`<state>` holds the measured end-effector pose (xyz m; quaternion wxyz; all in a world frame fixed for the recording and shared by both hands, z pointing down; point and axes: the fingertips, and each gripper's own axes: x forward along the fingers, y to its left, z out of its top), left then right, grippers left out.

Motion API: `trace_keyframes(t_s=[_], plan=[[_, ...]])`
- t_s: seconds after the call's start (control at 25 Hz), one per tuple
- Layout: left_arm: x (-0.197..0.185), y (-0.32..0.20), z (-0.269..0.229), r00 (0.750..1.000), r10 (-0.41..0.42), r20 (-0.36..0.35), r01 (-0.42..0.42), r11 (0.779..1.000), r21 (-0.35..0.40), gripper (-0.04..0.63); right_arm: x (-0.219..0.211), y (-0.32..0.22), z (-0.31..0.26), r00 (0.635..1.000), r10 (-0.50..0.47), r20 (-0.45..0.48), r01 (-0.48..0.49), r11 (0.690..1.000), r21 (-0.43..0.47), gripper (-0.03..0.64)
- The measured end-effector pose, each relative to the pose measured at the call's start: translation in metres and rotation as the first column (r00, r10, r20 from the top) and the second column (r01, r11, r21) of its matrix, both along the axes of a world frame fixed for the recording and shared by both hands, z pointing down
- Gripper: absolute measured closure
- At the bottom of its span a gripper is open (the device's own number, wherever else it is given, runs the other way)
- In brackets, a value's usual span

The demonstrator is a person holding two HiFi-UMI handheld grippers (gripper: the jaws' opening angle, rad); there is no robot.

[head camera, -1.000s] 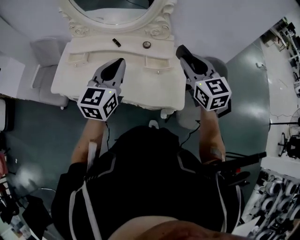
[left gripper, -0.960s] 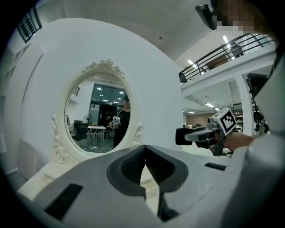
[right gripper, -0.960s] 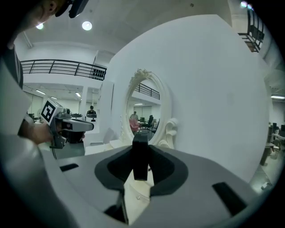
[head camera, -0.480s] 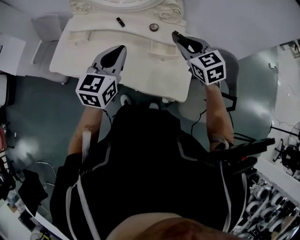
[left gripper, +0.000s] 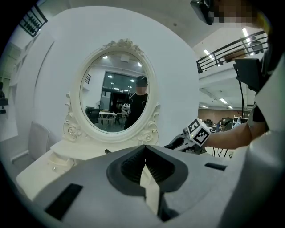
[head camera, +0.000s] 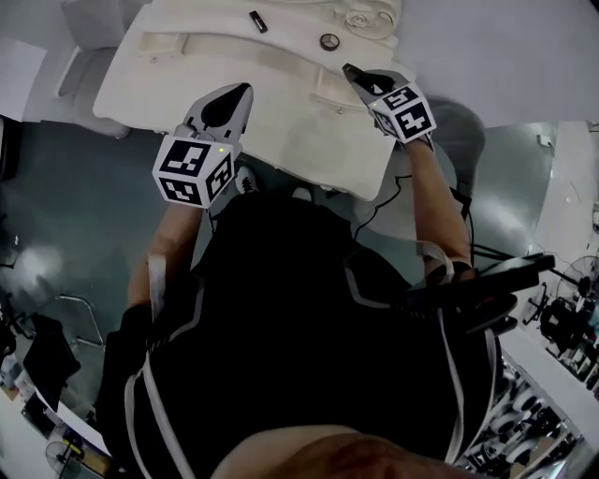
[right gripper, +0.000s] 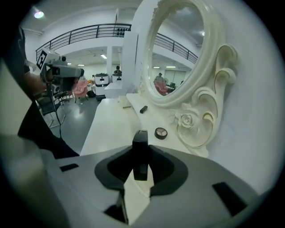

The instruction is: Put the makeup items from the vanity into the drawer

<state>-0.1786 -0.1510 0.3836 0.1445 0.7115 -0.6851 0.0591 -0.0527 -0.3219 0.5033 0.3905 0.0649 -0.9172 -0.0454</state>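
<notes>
Makeup stick [right gripper: 140, 156] in right gripper [head camera: 352, 73]

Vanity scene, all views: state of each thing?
left gripper: shut, empty
right gripper: shut on black stick
black tube: lying on vanity top
round compact: flat on vanity top
small drawer: shut

Lab hall, mezzanine railing [right gripper: 80, 34], ceiling lights [left gripper: 244, 32], cluttered equipment [head camera: 562, 327], staged vanity [head camera: 281, 84]
</notes>
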Motion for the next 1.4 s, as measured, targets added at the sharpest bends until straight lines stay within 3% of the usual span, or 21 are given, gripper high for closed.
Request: trace_keyframes(t_s=[0.2,0.44,0.72,1.16,1.4], plan=[[-0.001,0.006,0.010,0.999,-0.027,-0.020,0.026,0.999,-0.030,0.591,-0.007,0.001,0.041,0.980,-0.109,-0.167,0.109,0.994,-0.013,0.515],[-0.022,0.008,0.047,0.998,-0.052,-0.025,0.051,0.997,-0.058,0.591,-0.028,-0.003,0.104,0.939,-0.183,-0.292,0.179,0.983,-0.041,0.515],[-0.030,0.023,0.039,0.995,-0.095,-0.034,0.092,0.994,-0.065,0.591,-0.023,0.005,0.117,0.870,-0.261,-0.419,0.252,0.965,-0.079,0.514],[-0.032,0.036,0.036,0.993,-0.114,-0.034,0.111,0.991,-0.078,0.591,-0.021,0.008,0.124,0.823,-0.287,-0.490,0.273,0.957,-0.101,0.517],[-0.036,0.040,0.031,0.991,-0.128,-0.036,0.125,0.989,-0.073,0.591,-0.022,0.005,0.123,0.849,-0.260,-0.460,0.234,0.965,-0.114,0.518]])
